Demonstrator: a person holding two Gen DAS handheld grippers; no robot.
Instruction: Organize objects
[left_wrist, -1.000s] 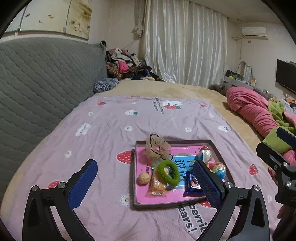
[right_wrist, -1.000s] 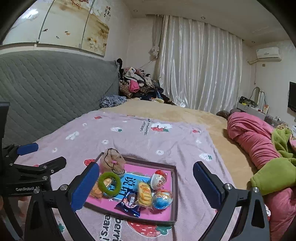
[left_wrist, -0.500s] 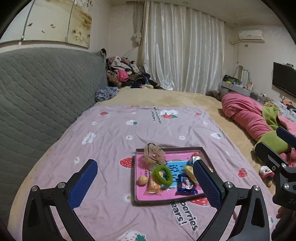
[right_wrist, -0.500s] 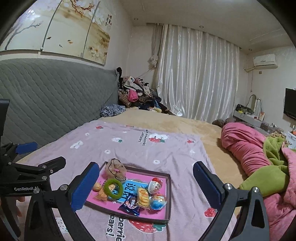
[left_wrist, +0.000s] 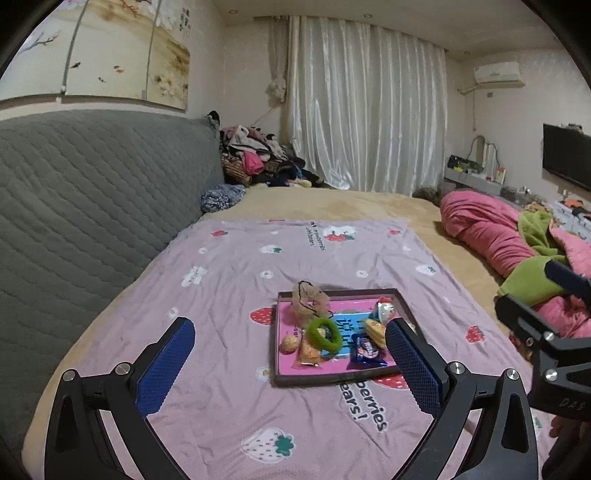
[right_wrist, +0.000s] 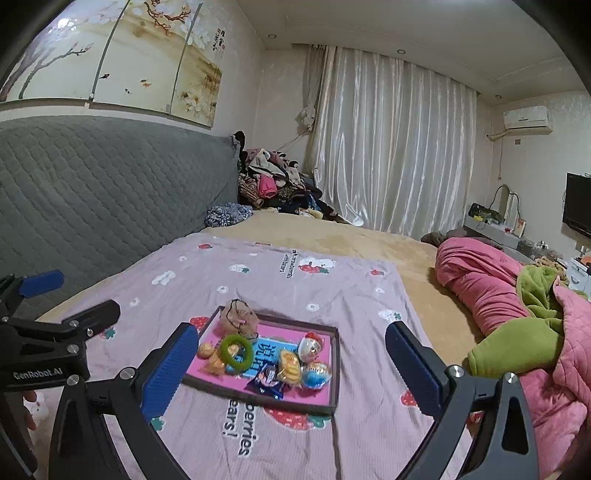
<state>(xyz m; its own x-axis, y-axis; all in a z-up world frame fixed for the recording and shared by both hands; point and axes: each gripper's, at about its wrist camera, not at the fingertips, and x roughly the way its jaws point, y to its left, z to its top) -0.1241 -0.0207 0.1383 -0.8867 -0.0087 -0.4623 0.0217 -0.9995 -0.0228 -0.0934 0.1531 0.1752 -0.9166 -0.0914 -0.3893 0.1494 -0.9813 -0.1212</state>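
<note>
Your bed (left_wrist: 369, 206) fills both views, its grey quilted headboard (left_wrist: 92, 206) on the left side and a lilac strawberry-print blanket (left_wrist: 229, 306) spread over the near half. Over the last second you have drawn both grippers up and back, so the blanket and the shallow pink tray (left_wrist: 275, 350) now look smaller and lie farther ahead than they did. That tray sits near the blanket's front edge, toward its right side, and holds everything: a beige scrunchie (left_wrist: 308, 302) at its far-left corner, a green hair tie (left_wrist: 325, 334) in the middle, a small round cake (left_wrist: 289, 343) and an orange snack packet (left_wrist: 308, 353) along the left edge, a blue cookie packet (left_wrist: 365, 349) by the front rim, and two toy eggs (right_wrist: 314, 360) at the right. Your left gripper (left_wrist: 291, 369) and right gripper (right_wrist: 291, 369) both hang spread wide, holding nothing and clear of the tray. Judging by that retreat, with no loose item showing on the blanket, the sorting looks finished or very nearly so.
</note>
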